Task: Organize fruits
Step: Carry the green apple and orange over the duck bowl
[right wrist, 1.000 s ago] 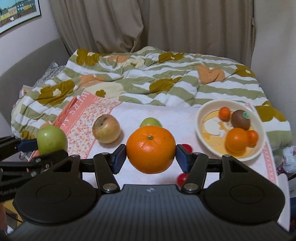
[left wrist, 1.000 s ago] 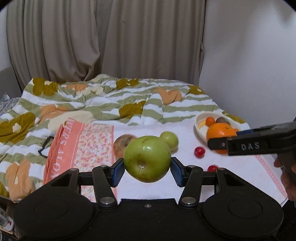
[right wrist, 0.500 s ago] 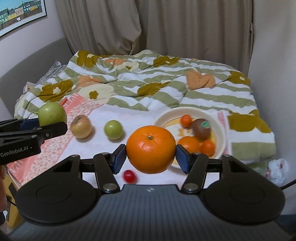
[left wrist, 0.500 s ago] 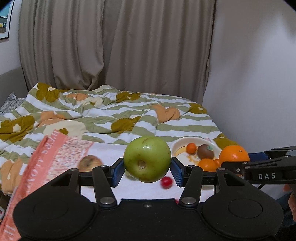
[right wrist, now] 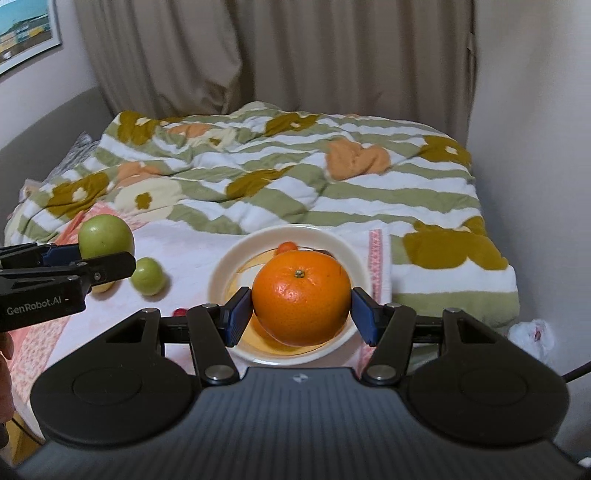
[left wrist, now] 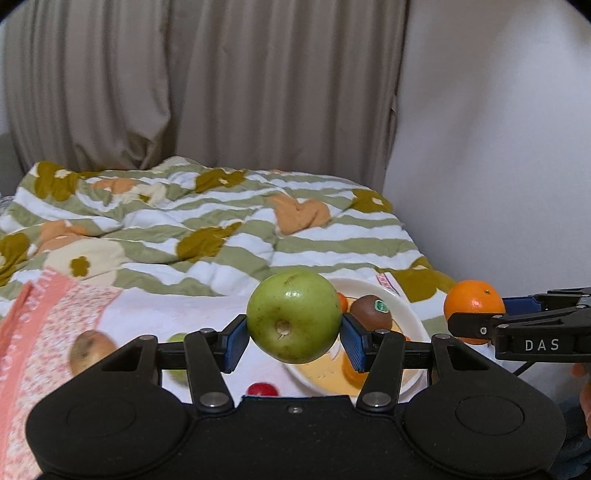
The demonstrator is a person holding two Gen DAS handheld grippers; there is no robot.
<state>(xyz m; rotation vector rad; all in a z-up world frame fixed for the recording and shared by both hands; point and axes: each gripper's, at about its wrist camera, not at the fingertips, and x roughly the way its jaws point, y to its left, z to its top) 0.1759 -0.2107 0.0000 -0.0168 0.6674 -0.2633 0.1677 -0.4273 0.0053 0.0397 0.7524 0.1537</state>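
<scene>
- Both of our grippers have swung sideways over the bed since a second ago: the plate, once off to the right, now sits under our fruits, and the pink patterned cloth has slid to the left edge.
- From the left wrist we see a bed with a green-striped floral blanket (left wrist: 229, 236), beige curtains (left wrist: 207, 85) behind it and a bare white wall (left wrist: 491, 147) on the right.
- Nearer us lies a white cloth with a pink patterned cloth (left wrist: 40, 332) at its left; on them rest a brownish apple (left wrist: 90, 349), a small green fruit partly hidden by our gripper, and a red cherry tomato (left wrist: 261, 389).
- Our left gripper (left wrist: 293, 334) points downward, its blue pads pressed on the sides of a green apple (left wrist: 293, 315), held in the air in front of the white plate (left wrist: 400, 306), where a kiwi (left wrist: 371, 312) lies.
- At right our right gripper (left wrist: 476, 314) comes in level, clamped on the orange (left wrist: 474, 302).
- From the right wrist the same bed fills the view, with a framed picture (right wrist: 26, 33) on the left wall and a crumpled white bag (right wrist: 532, 334) by the bed's right side.
- Our right gripper (right wrist: 301, 312) tilts down, pads gripping the orange (right wrist: 301, 297) directly above the plate (right wrist: 225, 269); a small orange fruit (right wrist: 286, 246) peeks out behind it.
- At left our left gripper (right wrist: 103, 247) carries the green apple (right wrist: 106, 236) above the cloth, near a small green fruit (right wrist: 147, 276).
</scene>
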